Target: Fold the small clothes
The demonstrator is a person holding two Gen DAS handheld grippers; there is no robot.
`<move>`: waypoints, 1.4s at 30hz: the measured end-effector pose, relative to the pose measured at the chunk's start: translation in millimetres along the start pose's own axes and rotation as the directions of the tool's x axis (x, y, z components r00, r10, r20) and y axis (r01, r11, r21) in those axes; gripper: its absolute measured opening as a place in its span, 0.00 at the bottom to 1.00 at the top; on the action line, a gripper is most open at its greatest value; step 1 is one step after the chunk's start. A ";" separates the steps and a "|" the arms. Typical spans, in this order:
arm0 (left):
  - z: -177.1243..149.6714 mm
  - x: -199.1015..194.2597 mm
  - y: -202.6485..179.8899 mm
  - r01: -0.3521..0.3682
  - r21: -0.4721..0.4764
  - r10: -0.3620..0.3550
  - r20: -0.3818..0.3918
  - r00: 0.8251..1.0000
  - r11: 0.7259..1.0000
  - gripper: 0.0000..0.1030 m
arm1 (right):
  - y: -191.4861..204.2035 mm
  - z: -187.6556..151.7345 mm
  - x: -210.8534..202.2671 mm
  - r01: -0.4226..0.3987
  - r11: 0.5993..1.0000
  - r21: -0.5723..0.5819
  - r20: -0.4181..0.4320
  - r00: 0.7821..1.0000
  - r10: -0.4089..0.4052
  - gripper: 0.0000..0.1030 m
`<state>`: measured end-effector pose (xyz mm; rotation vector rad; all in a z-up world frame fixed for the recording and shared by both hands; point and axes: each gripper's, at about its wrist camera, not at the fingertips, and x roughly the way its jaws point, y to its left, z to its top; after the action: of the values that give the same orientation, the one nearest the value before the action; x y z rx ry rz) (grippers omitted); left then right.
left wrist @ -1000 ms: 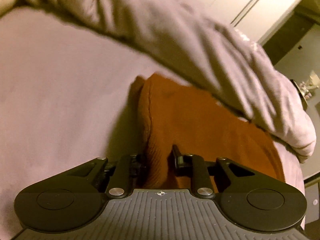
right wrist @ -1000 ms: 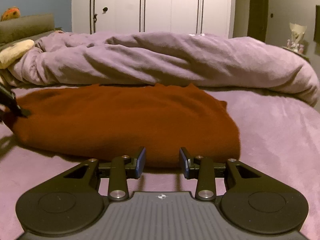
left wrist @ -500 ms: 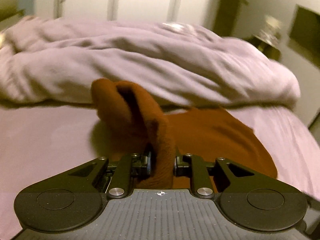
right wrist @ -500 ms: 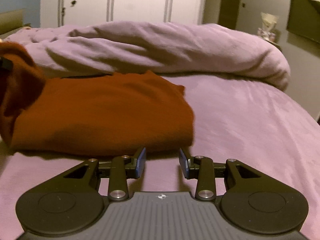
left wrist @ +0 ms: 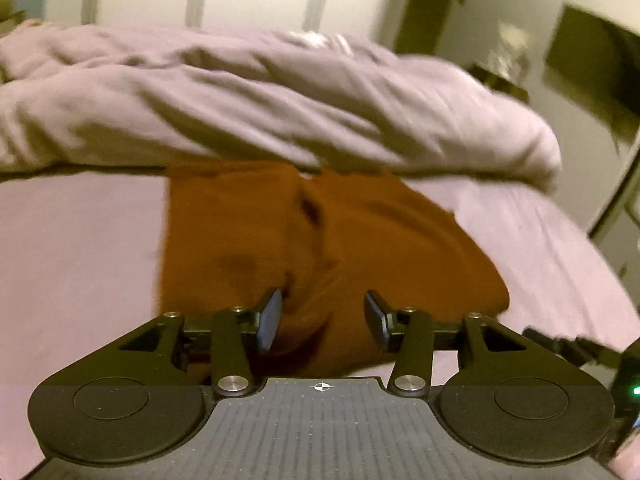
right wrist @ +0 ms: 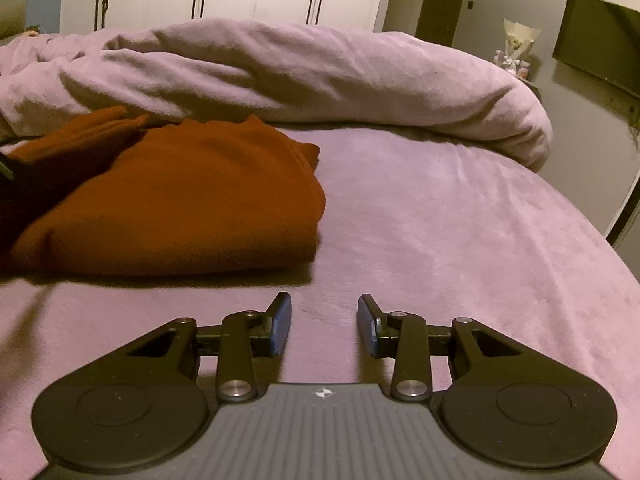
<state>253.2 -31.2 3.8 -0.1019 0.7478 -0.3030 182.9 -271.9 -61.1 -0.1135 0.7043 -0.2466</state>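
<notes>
From the left wrist view, the left gripper [left wrist: 323, 314] hangs low over the near edge of the rust-brown garment [left wrist: 344, 240], its jaws opening, and the cloth lies under and between the fingers without either pad pressing on it; this reads as the letting-go at the end of a fold, with the turned-over part dropped onto the rest. The garment lies on the mauve bed sheet [left wrist: 76, 240], its far edge against the rolled-up duvet [left wrist: 280, 112], and shows a dark crease running down its middle where one layer overlaps the other. This view is blurred, so finer detail of the seam cannot be made out. From the right wrist view, the right gripper [right wrist: 324, 326] stands part-way apart with nothing between its fingers, over bare sheet [right wrist: 460, 240] just in front of the garment's [right wrist: 188, 204] right corner and not touching it. Here the garment looks like a thick, soft, several-layer bundle with rounded edges, a looser flap raised at its far left. The next move probably calls for the left gripper to clear the cloth without dragging the top layer, then for either tool to press the bundle flat or to take an edge for a further fold.
</notes>
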 end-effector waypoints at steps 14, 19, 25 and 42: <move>-12.8 23.5 34.7 -0.158 -0.061 0.151 -0.110 0.982 0.986 0.54 | 13.0 2.4 -6.1 0.026 0.997 -0.069 -0.018 0.999 -0.027 0.35; -18.3 33.9 21.2 -0.151 0.040 0.155 -0.146 0.977 0.988 0.69 | 16.5 15.7 -20.1 -0.010 0.999 -0.053 0.019 1.000 0.011 0.40; -39.1 -7.0 49.6 -0.225 -0.066 0.219 -0.089 0.972 0.972 0.72 | 31.1 42.9 -33.1 -0.155 0.987 -0.038 0.073 0.985 0.157 0.46; -66.9 -29.3 84.7 -0.361 -0.124 0.347 -0.124 0.930 0.924 0.78 | 118.5 126.8 65.0 -0.569 0.764 0.304 -0.147 0.764 0.628 0.56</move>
<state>207.2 59.4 -42.7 -0.0870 0.8713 0.0942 335.5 -172.0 -27.8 0.3898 0.9118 0.2892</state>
